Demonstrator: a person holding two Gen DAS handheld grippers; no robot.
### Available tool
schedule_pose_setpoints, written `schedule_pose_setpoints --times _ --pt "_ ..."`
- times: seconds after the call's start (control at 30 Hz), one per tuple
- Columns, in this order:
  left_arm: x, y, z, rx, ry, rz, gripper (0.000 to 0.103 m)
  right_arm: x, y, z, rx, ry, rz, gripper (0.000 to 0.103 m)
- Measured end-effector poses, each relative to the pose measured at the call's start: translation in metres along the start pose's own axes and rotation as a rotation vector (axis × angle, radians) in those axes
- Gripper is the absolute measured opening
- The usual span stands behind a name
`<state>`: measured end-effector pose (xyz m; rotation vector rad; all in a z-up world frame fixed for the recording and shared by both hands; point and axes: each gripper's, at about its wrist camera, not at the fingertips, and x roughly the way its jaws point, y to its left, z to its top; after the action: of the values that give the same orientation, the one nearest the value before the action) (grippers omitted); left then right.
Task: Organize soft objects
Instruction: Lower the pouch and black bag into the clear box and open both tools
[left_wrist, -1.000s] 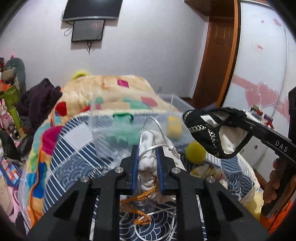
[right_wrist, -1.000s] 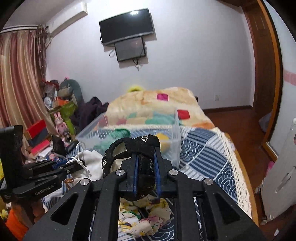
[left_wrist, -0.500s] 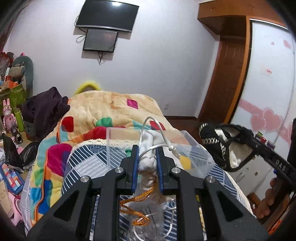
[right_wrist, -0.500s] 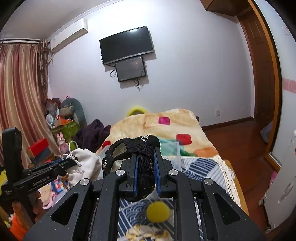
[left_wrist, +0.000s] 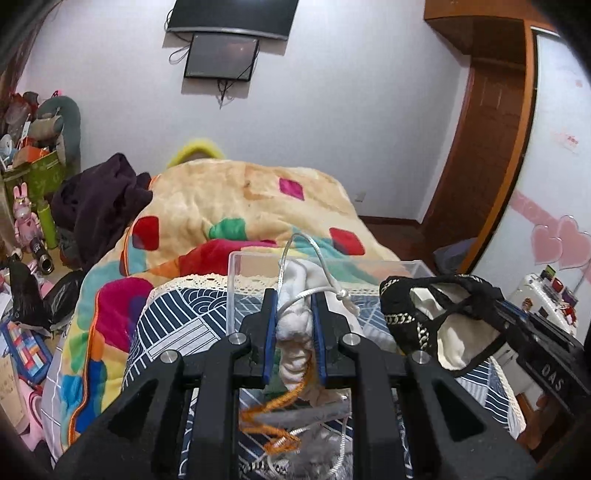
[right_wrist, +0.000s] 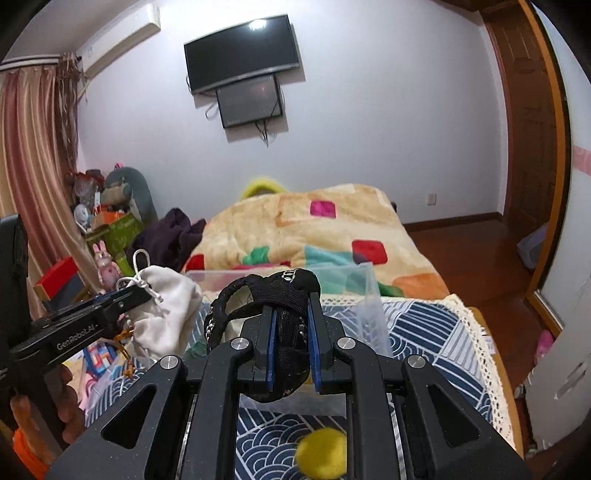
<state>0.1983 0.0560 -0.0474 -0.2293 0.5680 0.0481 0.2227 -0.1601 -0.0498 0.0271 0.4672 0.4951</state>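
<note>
My left gripper (left_wrist: 294, 295) is shut on a white drawstring pouch (left_wrist: 295, 332) with orange cord, held above the clear plastic box (left_wrist: 236, 280) on the bed. The pouch also shows in the right wrist view (right_wrist: 166, 314). My right gripper (right_wrist: 291, 299) is shut on a black strappy bag (right_wrist: 284, 325) with a chain trim, held over the box's rim (right_wrist: 369, 295). That bag shows at the right in the left wrist view (left_wrist: 436, 321). A yellow pom-pom ball (right_wrist: 321, 456) lies on the blue patterned cover below the right gripper.
A colourful blanket (left_wrist: 236, 206) covers the far half of the bed. A dark garment (left_wrist: 99, 199) lies at its left. Toys and boxes (left_wrist: 26, 192) crowd the floor on the left. A wooden door (right_wrist: 524, 129) and a white wardrobe (left_wrist: 554, 166) stand at the right.
Both grippers have moved forward and closer together over the clear box, each still holding its item. The box's far rim now sits just beyond the fingers.
</note>
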Motion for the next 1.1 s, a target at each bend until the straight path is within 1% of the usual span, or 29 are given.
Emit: schedule_pose_setpoints --times 0.1,0.2,0.3,0.47,0.5,0.6,0.63,0.73,0.77,0.8,0.83,0.9,0.97,1.0,1.07,1.1 --pt "0.015 -0.003 0.000 0.004 0.030 0.015 0.017 0.010 0.003 -0.002 -0.013 0.033 -0.010 0.013" --pt "0.025 -0.010 -0.002 0.033 0.050 0.033 0.017 0.016 0.006 -0.005 -0.032 0.063 -0.024 0.013" --pt "0.032 -0.015 -0.008 0.060 0.079 0.032 0.017 0.022 0.008 -0.007 -0.047 0.092 -0.027 0.013" --pt "0.038 -0.024 -0.016 0.119 0.112 0.043 0.018 0.030 0.011 -0.011 -0.074 0.135 -0.028 0.013" --pt "0.039 -0.027 -0.017 0.126 0.118 0.042 0.018 0.032 0.011 -0.012 -0.076 0.147 -0.028 0.015" --pt "0.036 -0.028 -0.020 0.136 0.135 0.028 0.019 0.035 0.010 -0.014 -0.078 0.173 -0.027 0.017" --pt "0.036 -0.028 -0.022 0.136 0.137 0.025 0.022 0.035 0.010 -0.014 -0.077 0.177 -0.032 0.017" --pt "0.031 -0.025 -0.024 0.131 0.146 0.009 0.027 0.032 0.008 -0.014 -0.074 0.184 -0.029 0.023" --pt "0.027 -0.025 -0.025 0.130 0.145 0.004 0.031 0.029 0.006 -0.015 -0.076 0.183 -0.031 0.028" --pt "0.024 -0.024 -0.025 0.129 0.142 -0.002 0.032 0.027 0.006 -0.015 -0.077 0.178 -0.033 0.034" --pt "0.019 -0.024 -0.027 0.131 0.137 -0.009 0.036 0.022 0.005 -0.015 -0.077 0.167 -0.038 0.037" --pt "0.010 -0.026 -0.029 0.139 0.127 -0.021 0.039 0.016 0.005 -0.014 -0.076 0.152 -0.037 0.049" --pt "0.000 -0.026 -0.030 0.148 0.110 -0.036 0.046 0.009 0.004 -0.014 -0.078 0.137 -0.024 0.056" --pt "-0.005 -0.027 -0.031 0.151 0.099 -0.040 0.048 0.003 0.004 -0.014 -0.084 0.130 -0.022 0.057" --pt "-0.021 -0.028 -0.033 0.159 0.060 -0.037 0.059 -0.005 0.008 -0.015 -0.104 0.114 -0.033 0.058" --pt "-0.026 -0.028 -0.034 0.160 0.045 -0.036 0.062 -0.011 0.009 -0.016 -0.120 0.101 -0.048 0.062"
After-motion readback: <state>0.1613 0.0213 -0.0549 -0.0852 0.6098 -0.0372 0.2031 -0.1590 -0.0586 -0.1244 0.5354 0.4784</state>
